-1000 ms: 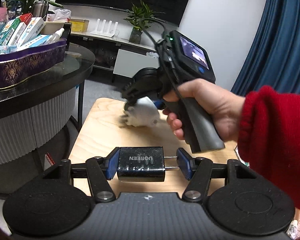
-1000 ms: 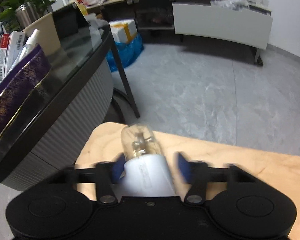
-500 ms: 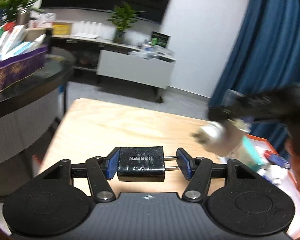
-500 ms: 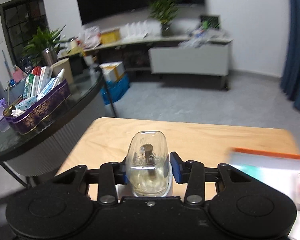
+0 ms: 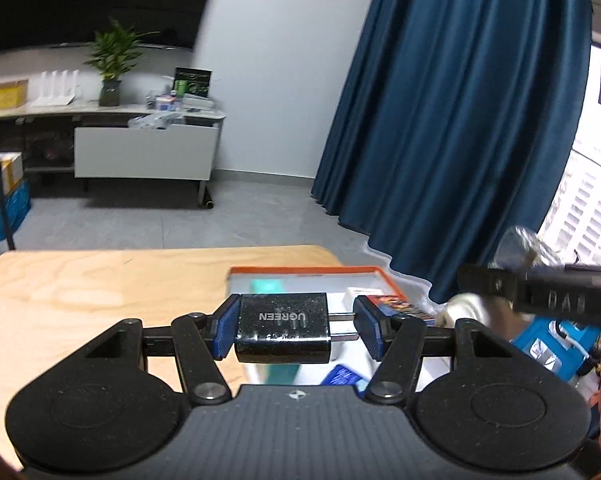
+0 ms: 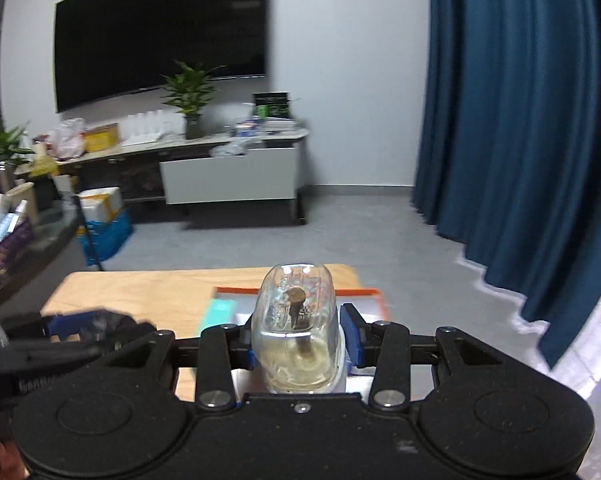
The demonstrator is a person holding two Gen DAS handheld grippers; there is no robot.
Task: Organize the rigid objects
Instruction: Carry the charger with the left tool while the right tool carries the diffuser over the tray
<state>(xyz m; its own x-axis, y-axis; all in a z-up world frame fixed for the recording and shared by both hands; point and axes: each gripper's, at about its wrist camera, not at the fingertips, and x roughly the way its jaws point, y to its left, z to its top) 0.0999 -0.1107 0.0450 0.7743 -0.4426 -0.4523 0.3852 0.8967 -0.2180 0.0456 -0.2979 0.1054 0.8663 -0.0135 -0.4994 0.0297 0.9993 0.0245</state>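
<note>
**Left wrist view: the tray lies straight ahead of your charger, the right tool is off to its far side**

Your left tool (image 5: 296, 327) is clamped on the black charger (image 5: 283, 328). Its body sits against the left pad, and the two metal prongs reach across to the right pad, so its long axis runs from pad to pad. It is a small block with a glossy face and white letters, hard and smooth, and I judge it can slip if the grip becomes loose.

The orange-rimmed tray (image 5: 304, 270) is the landmark. It rests on the wooden table (image 5: 100, 280), at the end nearest the blue curtain (image 5: 460, 120). From your left tool it lies directly forward and below, with the charger already over its near part. Inside the tray you see a teal box (image 5: 266, 285), a white item and some printed packets, a little blurred.

Your right tool (image 6: 296, 344) is clamped on the night light (image 6: 294, 332), by its white base, with the clear dome pointing forward. A small brass part stands inside the dome. In the right wrist view the tray is also just ahead and below it.

Both tools are near the tray, but the left one seems more central over it. I think the coming move is to lower the charger into a free place between the teal box and the packets.
</note>
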